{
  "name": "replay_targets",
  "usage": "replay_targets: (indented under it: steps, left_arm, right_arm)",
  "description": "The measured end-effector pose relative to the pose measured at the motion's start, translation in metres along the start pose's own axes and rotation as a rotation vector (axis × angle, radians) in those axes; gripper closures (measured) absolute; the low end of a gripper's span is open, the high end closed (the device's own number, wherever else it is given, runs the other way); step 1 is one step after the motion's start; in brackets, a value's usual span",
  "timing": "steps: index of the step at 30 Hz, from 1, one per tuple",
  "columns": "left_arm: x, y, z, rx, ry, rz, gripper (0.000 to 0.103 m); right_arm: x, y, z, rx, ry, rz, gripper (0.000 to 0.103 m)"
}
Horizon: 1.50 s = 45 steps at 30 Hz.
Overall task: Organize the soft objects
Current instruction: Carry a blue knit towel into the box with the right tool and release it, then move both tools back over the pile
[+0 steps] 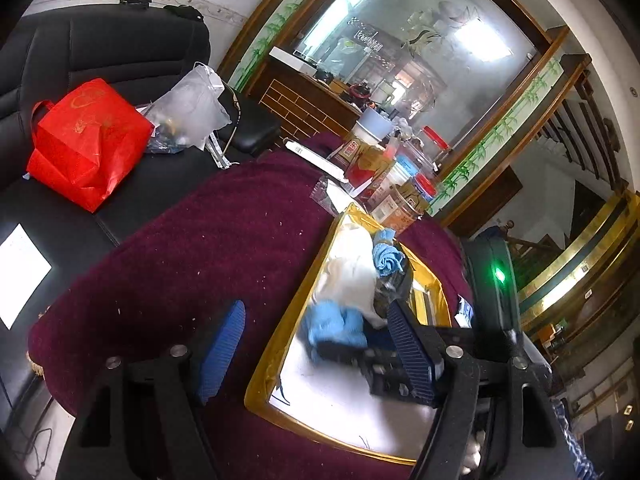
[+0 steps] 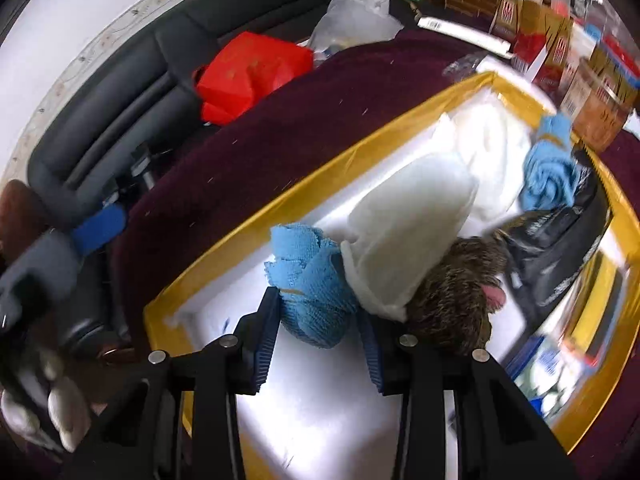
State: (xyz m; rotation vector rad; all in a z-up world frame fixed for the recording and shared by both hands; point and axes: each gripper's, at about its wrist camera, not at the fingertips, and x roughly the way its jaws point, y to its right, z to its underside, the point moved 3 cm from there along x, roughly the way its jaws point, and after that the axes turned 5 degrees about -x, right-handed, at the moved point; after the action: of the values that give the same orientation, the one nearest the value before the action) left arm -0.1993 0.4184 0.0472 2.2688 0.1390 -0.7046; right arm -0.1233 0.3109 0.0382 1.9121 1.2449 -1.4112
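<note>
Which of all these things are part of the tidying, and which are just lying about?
Job: blue cloth between the right gripper fingers, white cloth, rolled blue cloth, furry toy, gold-edged tray.

Lying about: red bag, clear plastic bag, jars.

Nubby blue cloth [image 2: 312,280], glossy tray [image 2: 320,184]

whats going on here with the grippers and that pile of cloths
A person holding a gripper in each hand is sorting soft things on a white tray with a gold rim, set on a maroon tablecloth. The right gripper has a rolled blue cloth between its fingers, seemingly gripped, beside a white cloth and a brown furry toy. A second blue roll lies at the tray's far end. The left gripper hovers open over the tray edge, holding nothing.
</note>
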Motion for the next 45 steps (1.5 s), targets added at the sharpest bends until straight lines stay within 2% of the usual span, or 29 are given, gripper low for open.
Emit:
replay_targets:
  steps: [5,8,9,10,14,17,19,21,24,26,28,30,32,35,45]
  left_arm:
    - [0.005,0.002,0.003,0.002,-0.016,0.008,0.026]
    - [0.007,0.005,0.006,0.007,-0.026,0.008,0.026]
    - [0.008,0.006,0.007,0.009,-0.033,0.008,0.026]
    - [0.008,0.007,0.007,0.011,-0.036,0.009,0.026]
    - [0.007,0.011,0.007,0.024,-0.038,0.000,0.026]
    - [0.006,0.014,0.007,0.029,-0.034,-0.005,0.026]
    - [0.006,0.015,0.007,0.032,-0.035,-0.010,0.026]
    - [0.008,0.018,0.008,0.035,-0.038,-0.014,0.026]
    - [0.010,0.026,0.011,0.051,-0.044,-0.016,0.026]
    - [0.013,0.035,0.014,0.066,-0.051,-0.012,0.026]
    - [0.018,0.046,0.019,0.089,-0.062,-0.013,0.026]
    - [0.023,0.055,0.023,0.107,-0.077,-0.017,0.026]
    - [0.029,0.064,0.027,0.121,-0.093,-0.022,0.026]
    - [0.035,0.076,0.034,0.140,-0.111,-0.030,0.026]
    - [0.055,0.150,0.065,0.289,-0.183,0.005,0.026]
  right_arm:
    - [0.002,0.002,-0.010,-0.040,0.035,0.121,0.065]
    - [0.007,0.011,-0.013,-0.016,0.036,0.155,0.046]
    - [0.009,0.013,-0.013,-0.007,0.035,0.151,0.038]
    - [0.009,0.015,-0.013,0.003,0.034,0.133,0.037]
    - [-0.013,0.019,0.000,0.043,0.062,0.057,0.037]
    - [-0.047,0.023,0.021,0.054,0.137,0.022,0.035]
    - [-0.074,0.034,0.040,0.075,0.200,0.016,0.029]
    - [-0.101,0.051,0.064,0.098,0.270,0.051,0.027]
    - [-0.141,0.082,0.100,0.135,0.371,0.194,0.027]
    - [-0.172,0.105,0.127,0.180,0.455,0.294,0.023]
    - [-0.197,0.130,0.152,0.240,0.540,0.382,0.005]
    - [-0.216,0.153,0.174,0.299,0.607,0.448,0.001]
    - [-0.228,0.182,0.195,0.386,0.612,0.490,0.001]
    - [-0.235,0.221,0.227,0.507,0.595,0.459,0.001]
    - [-0.250,0.308,0.305,0.739,0.614,0.522,0.002]
